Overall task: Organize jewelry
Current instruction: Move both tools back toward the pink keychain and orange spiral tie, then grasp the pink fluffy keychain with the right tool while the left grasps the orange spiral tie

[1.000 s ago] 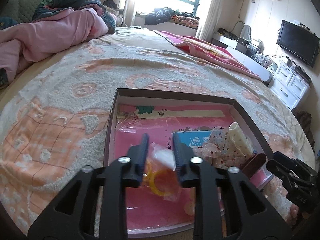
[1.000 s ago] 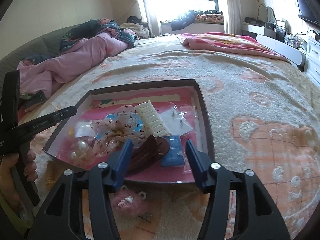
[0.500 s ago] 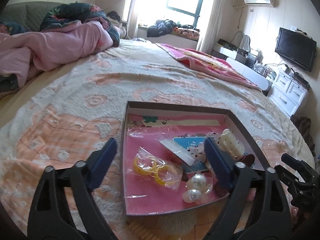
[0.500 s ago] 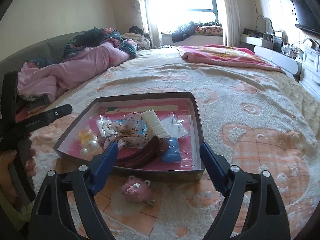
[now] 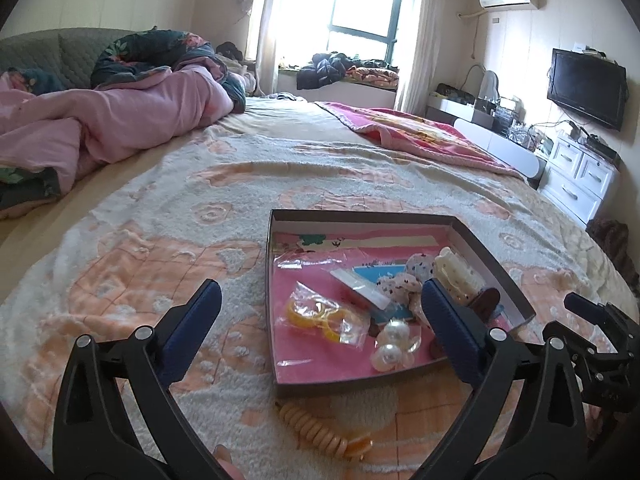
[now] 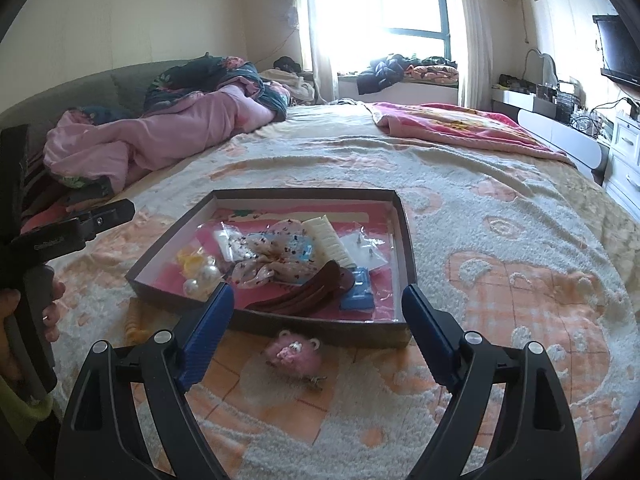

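Daylight is pouring through the tall, dark-framed glass window (image 6: 380, 12) at the far wall, blowing its panes out to white glare in the right wrist view, while fisheye distortion is bending the room's edges into dark, softly blurred corners.

Each gripper, left (image 5: 318, 308) and right (image 6: 318, 304), has black triangular-cutout arms, silver round screws and ribbed blue pads (image 6: 208, 330). A yellow-green sleeve (image 6: 18, 412) edges the person's left hand (image 6: 28, 312).
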`<move>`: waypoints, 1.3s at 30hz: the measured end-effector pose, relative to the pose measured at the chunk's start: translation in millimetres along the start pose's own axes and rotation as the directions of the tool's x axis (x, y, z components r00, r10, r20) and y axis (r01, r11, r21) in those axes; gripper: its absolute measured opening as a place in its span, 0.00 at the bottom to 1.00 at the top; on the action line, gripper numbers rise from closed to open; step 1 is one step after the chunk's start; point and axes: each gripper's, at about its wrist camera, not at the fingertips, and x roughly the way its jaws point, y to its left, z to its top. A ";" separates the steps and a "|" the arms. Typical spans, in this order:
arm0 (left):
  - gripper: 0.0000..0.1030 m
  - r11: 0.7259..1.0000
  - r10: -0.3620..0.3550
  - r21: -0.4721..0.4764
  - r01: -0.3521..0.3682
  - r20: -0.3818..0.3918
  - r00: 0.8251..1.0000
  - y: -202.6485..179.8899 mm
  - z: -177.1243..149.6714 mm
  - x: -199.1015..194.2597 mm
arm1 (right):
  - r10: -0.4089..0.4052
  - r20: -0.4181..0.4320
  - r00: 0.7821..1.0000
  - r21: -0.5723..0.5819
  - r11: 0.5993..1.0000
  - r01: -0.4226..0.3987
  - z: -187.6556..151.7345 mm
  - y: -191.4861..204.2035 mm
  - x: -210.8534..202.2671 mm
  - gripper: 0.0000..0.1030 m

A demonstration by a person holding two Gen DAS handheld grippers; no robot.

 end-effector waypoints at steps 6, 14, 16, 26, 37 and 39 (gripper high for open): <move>0.89 1.000 0.010 0.003 -0.010 -0.029 1.000 2.4 -13.4 -8.3 | 0.007 -0.010 1.000 -0.016 1.000 -0.007 -7.6 5.9 -2.7 0.81; 0.89 1.000 0.016 -0.002 -0.016 -0.104 0.994 4.7 -34.8 -11.2 | 0.019 -0.037 0.999 -0.035 0.999 -0.020 -16.1 11.0 -1.1 0.81; 0.89 1.000 0.009 -0.001 -0.009 -0.137 0.991 4.3 -41.1 -9.4 | 0.017 -0.049 0.999 -0.039 0.999 -0.019 -18.9 12.5 0.6 0.81; 0.89 1.000 0.006 0.012 -0.003 -0.233 0.972 3.6 -66.7 2.8 | 0.017 -0.102 0.995 -0.061 0.998 -0.023 -29.8 13.5 15.8 0.81; 0.89 1.000 0.022 0.020 -0.016 -0.304 0.952 2.2 -83.8 26.0 | 0.034 -0.209 0.977 -0.031 0.999 -0.042 -34.8 7.2 51.5 0.71; 0.89 1.000 0.023 0.022 -0.017 -0.304 0.952 2.0 -84.3 26.7 | 0.032 -0.224 0.974 -0.032 0.999 -0.040 -35.2 7.2 57.0 0.67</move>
